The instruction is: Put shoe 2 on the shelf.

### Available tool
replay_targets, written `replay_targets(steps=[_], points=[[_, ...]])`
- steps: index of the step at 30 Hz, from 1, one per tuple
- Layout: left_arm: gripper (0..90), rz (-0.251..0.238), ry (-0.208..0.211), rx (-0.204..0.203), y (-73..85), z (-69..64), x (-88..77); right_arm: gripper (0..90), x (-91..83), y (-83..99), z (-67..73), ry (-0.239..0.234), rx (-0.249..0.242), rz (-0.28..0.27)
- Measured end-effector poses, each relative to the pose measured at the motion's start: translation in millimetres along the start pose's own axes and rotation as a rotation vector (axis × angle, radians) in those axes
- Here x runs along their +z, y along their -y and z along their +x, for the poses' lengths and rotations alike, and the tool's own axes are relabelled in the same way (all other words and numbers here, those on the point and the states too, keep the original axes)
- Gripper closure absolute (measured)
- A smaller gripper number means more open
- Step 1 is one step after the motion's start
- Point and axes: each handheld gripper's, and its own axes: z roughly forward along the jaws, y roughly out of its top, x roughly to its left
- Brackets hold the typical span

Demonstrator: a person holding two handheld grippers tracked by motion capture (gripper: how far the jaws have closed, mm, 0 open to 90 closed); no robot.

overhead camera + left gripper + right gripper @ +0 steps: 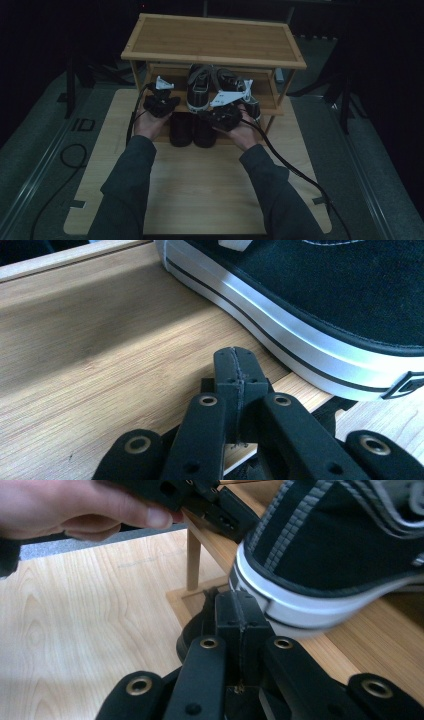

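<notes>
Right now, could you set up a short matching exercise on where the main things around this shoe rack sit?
Things:
1. sneakers
2. dark shoes
3. left gripper
4. top shelf

Descriptions:
A. bare
B. on the bottom level of the rack
C. on the middle shelf
D. jaws shut, at the middle shelf's left part

Pairs: 1-C, 2-B, 3-D, 4-A

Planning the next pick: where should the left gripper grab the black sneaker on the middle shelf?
Probably the heel collar. The black sneaker lies heel toward the person, opening up, on the middle shelf, so come from the front, one jaw inside. The left gripper is shut beside its white sole and must open first.
</notes>
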Motion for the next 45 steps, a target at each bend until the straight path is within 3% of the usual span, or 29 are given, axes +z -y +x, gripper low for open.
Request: replay_targets(steps=[17, 35, 45], points=[[90.0, -0.008, 0.007, -0.018, 0.7, 1.0, 0.4, 90.0, -40.9, 27.4, 1.2, -0.048, -0.053, 0.009], [90.0, -0.007, 0.011, -0.020, 0.6, 1.6, 0.4, 90.0, -59.6, 45.9, -5.2, -0.085, -0.075, 0.048], [90.0, -0.008, 0.014, -0.023, 0.7, 2.1, 0.4, 90.0, -79.5, 54.5, -15.7, -0.093, -0.070, 0.056]])
